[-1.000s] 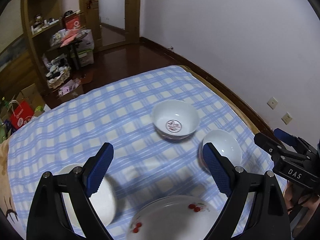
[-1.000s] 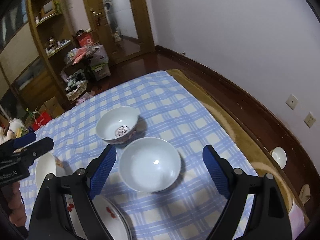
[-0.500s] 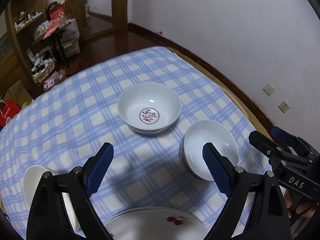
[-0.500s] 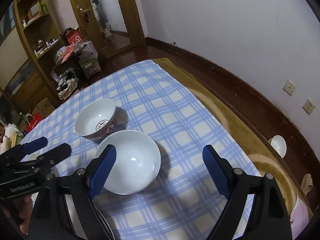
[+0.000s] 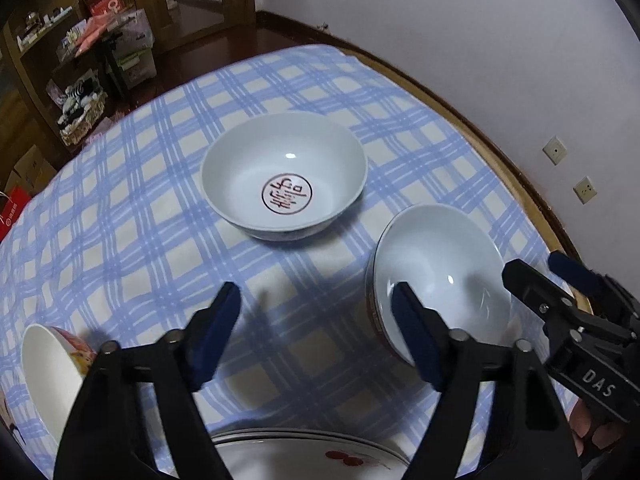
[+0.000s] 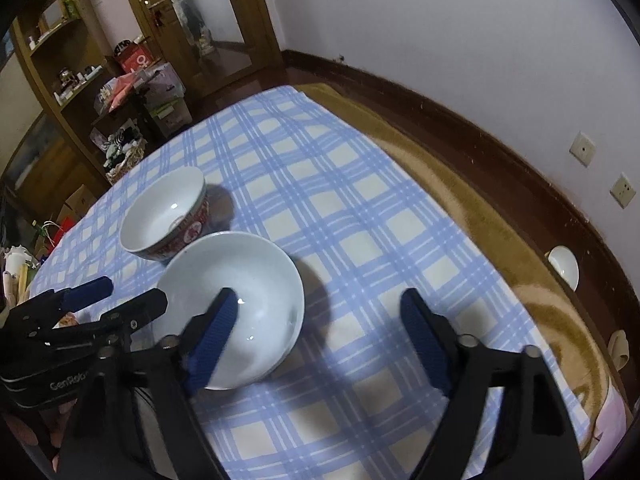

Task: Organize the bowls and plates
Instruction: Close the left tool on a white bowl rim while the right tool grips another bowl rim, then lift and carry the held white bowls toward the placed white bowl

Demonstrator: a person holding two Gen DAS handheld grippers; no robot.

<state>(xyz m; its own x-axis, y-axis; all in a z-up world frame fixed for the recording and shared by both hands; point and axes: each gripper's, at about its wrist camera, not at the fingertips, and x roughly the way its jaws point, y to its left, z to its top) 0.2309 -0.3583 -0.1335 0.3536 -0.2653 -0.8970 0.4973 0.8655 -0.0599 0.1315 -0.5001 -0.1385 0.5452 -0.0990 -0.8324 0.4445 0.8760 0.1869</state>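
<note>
A white bowl with a red emblem inside (image 5: 285, 176) stands on the blue checked tablecloth, ahead of my left gripper (image 5: 316, 332), which is open and empty; it also shows in the right wrist view (image 6: 166, 212). A plain white bowl (image 5: 440, 276) stands to its right, near my left gripper's right finger. In the right wrist view this bowl (image 6: 256, 292) lies under the left finger of my open right gripper (image 6: 320, 340). A small bowl (image 5: 48, 376) sits at the lower left, and stacked plates with red marks (image 5: 304, 456) lie at the bottom edge.
The table (image 6: 460, 208) has a tan rim on the right, close to a white wall with sockets. A small white dish (image 6: 564, 268) lies beyond the rim. Shelves, boxes and a doorway stand at the far left.
Both grippers have moved forward and down toward the bowls, which now look larger. The right gripper's left finger has come over the plain bowl. Both stay open.
</note>
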